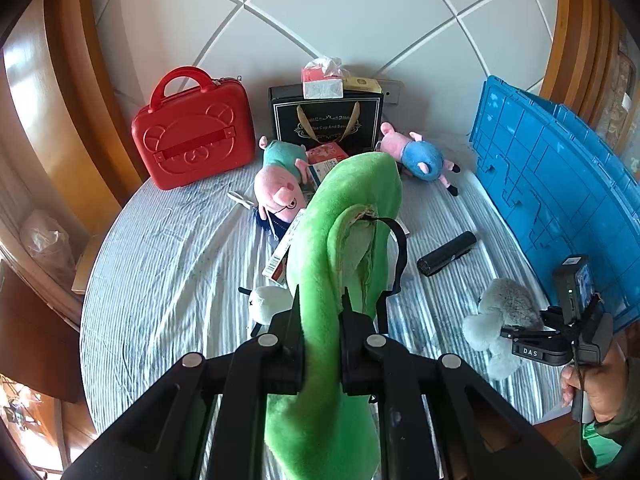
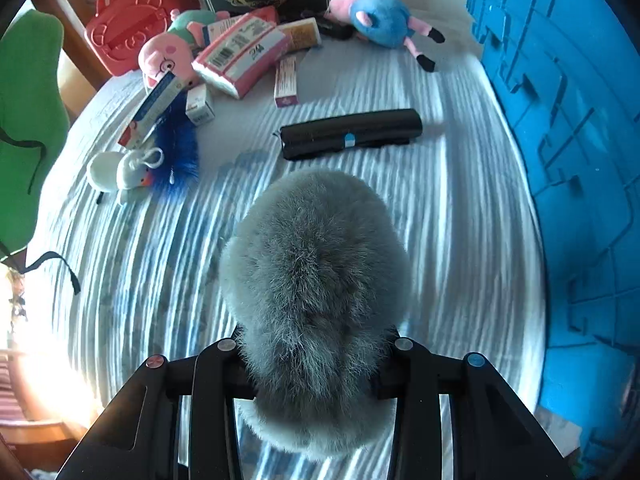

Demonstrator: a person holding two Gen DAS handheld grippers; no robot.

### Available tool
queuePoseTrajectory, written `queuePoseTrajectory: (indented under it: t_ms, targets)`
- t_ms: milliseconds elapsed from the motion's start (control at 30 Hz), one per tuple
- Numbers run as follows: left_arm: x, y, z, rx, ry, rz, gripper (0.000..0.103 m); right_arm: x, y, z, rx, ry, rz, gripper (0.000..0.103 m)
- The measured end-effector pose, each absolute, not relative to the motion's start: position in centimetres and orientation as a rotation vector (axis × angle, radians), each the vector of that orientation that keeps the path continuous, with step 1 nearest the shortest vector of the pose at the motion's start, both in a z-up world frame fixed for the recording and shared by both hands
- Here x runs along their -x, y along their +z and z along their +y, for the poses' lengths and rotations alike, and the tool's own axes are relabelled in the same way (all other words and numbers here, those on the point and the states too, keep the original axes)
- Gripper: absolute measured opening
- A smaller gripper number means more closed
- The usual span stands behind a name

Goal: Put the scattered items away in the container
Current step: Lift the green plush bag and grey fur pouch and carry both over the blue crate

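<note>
Left gripper: jaws closed on the green plush. The plush runs between the two fingers, pinched at a narrow part of its body; the bulk rises beyond the fingertips and the rest hangs below them toward the camera. A black strap loops from its pale inner patch. It is held clear of the bedsheet.

Right gripper: the grey plush fills the gap between the fingers, its fur spilling over both inner faces. The fingertips are buried in fur, so pad contact cannot be confirmed from this view. In the left wrist view the right gripper meets the grey plush on the sheet, with a hand on its grip.

Blue crate: stands at the right edge of the bed, just beside the grey plush.

Loose on the sheet: black tube, pig in blue, pig in teal, tissue pack, white plush. Red case and black gift bag stand at the wall.
</note>
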State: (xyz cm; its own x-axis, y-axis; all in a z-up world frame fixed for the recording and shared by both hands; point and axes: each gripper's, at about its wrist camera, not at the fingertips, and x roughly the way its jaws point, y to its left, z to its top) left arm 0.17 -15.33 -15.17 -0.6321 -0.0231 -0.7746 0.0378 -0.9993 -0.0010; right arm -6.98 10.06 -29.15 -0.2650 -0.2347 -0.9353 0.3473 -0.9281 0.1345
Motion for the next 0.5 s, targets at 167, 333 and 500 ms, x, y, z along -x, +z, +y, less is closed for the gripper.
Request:
queuePoseTrajectory:
  t_ms: [167,333,500]
  targets:
    - [-0.4,-13.0,-14.0,-1.290,-2.838,0.047,0.012,6.3,-23.2,10.8,-1.519,-2.278,0.084,0.036]
    - [-0.5,-11.1,-12.6,-1.251,-2.858,0.048,0.012,5.4,-17.8,11.1,-1.400,-2.303,0.060,0.036]
    - [-0.6,-9.4,-11.2,-1.208,-2.876,0.050,0.012,4.8,-12.9,11.8,-1.293,-2.324,0.050,0.036]
